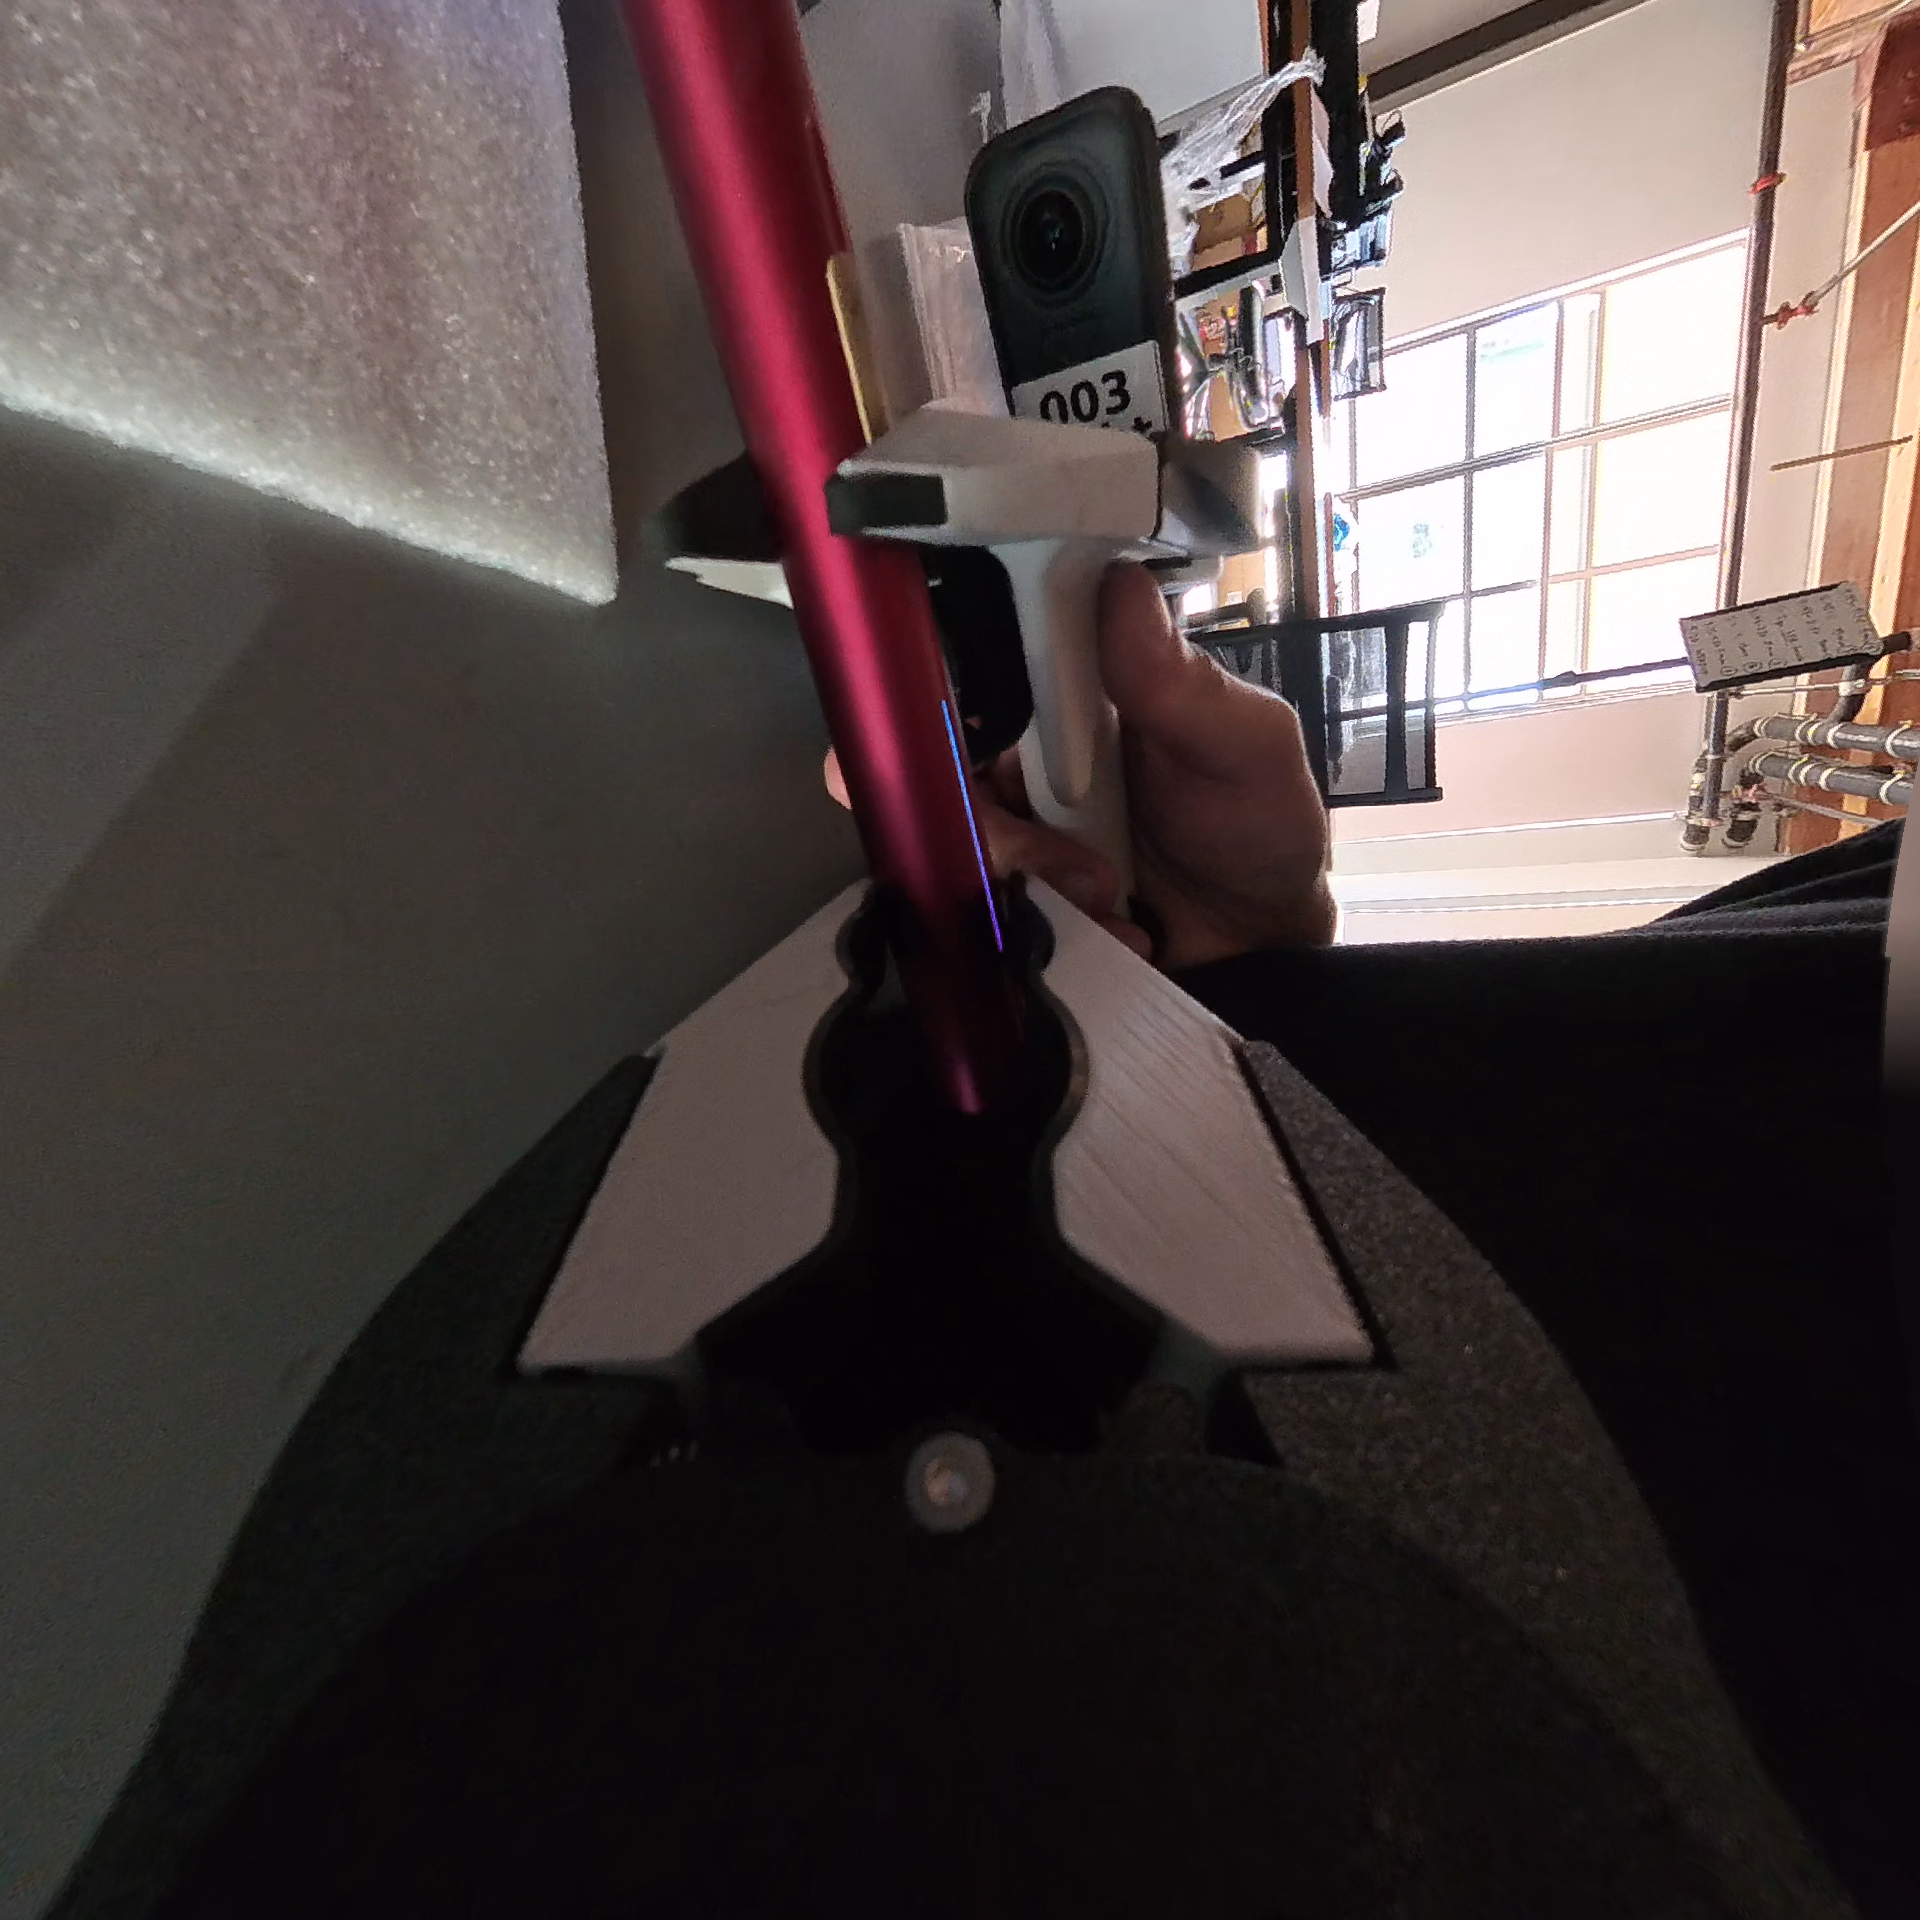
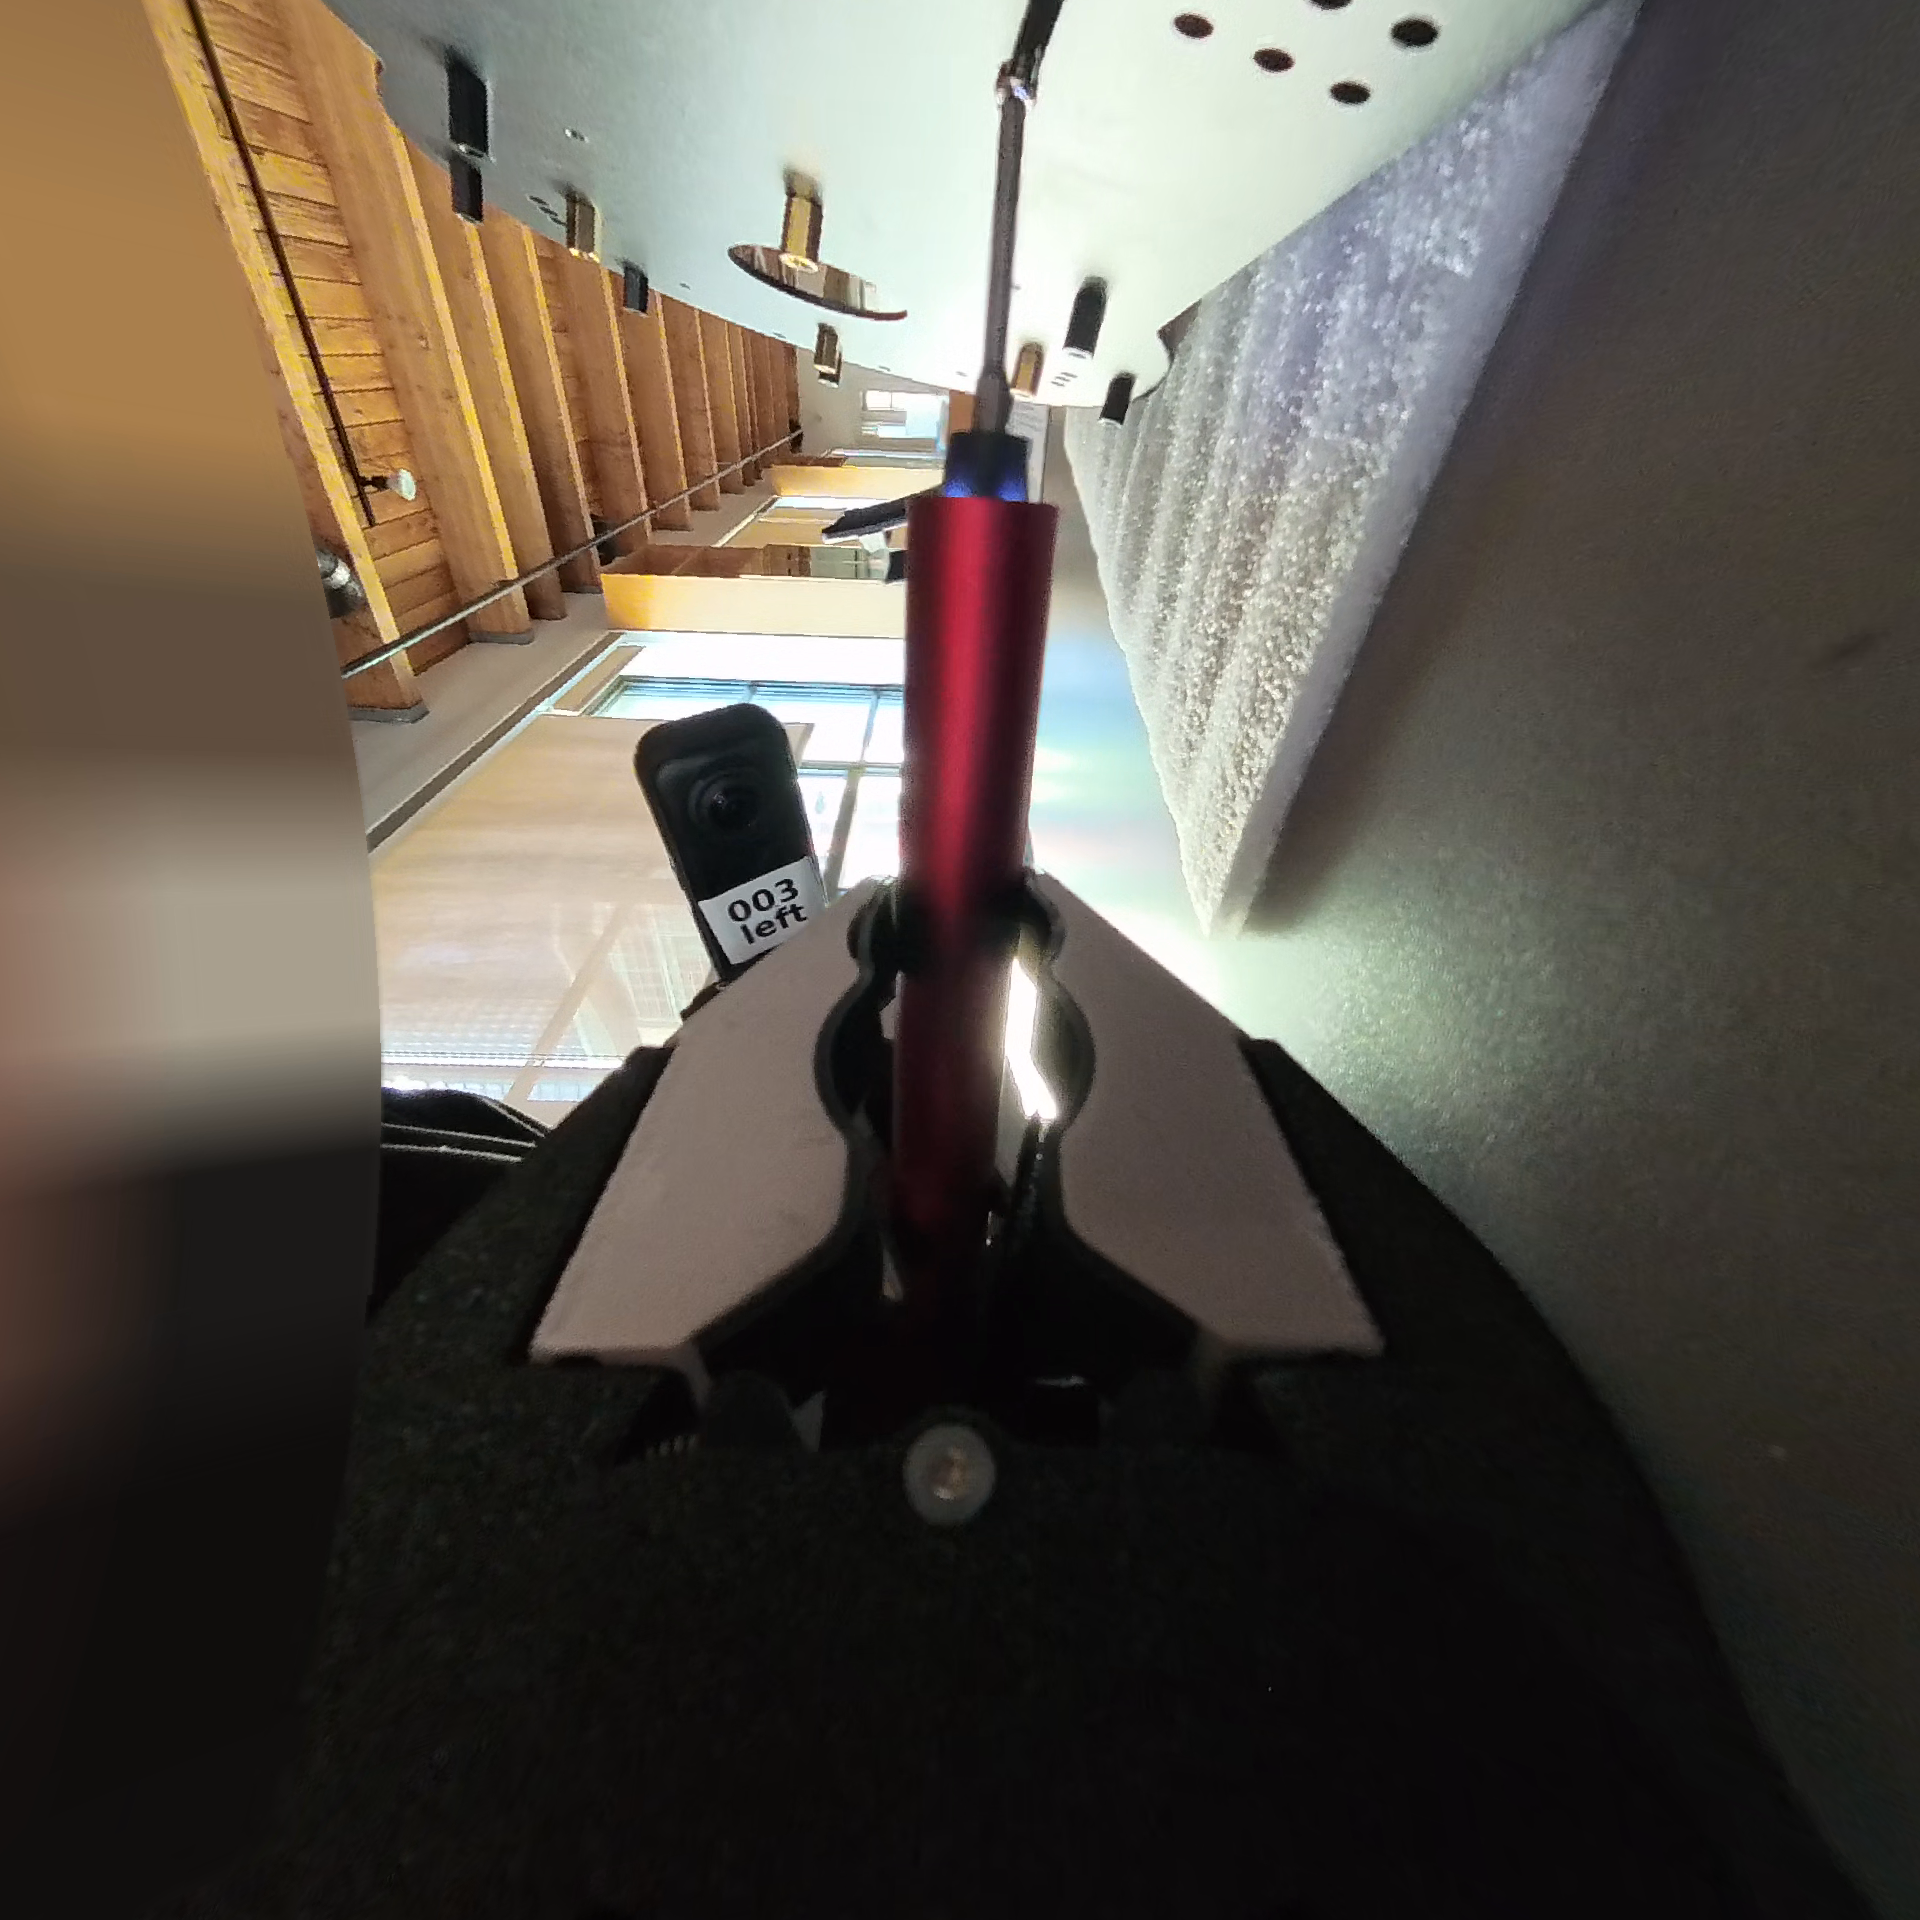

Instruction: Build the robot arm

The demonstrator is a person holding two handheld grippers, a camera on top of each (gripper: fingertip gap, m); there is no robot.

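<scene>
A red cylindrical screwdriver (image 1: 790, 416) runs up between my left gripper's (image 1: 951, 925) white fingers, which are shut on its lower part. Farther up the same handle sits my right gripper (image 1: 821, 509), held by a hand (image 1: 1205, 790), with its camera above it. In the right wrist view my right gripper (image 2: 961, 914) is shut on the red handle (image 2: 977, 675). A black collar and a thin silver shaft (image 2: 1003, 260) extend from it. The shaft's tip reaches a white panel (image 2: 1195, 156) with dark round holes. The left gripper's camera (image 2: 732, 810) shows beside the right gripper's left finger.
A white foam sheet (image 2: 1299, 520) lies on a grey surface (image 2: 1610, 831) beside the panel; it also shows in the left wrist view (image 1: 312, 260). A dark sleeve (image 1: 1558, 1143) fills the right of that view. Windows, pipes and wooden wall panels are far behind. There is about 7 cm between the tips of the two grippers.
</scene>
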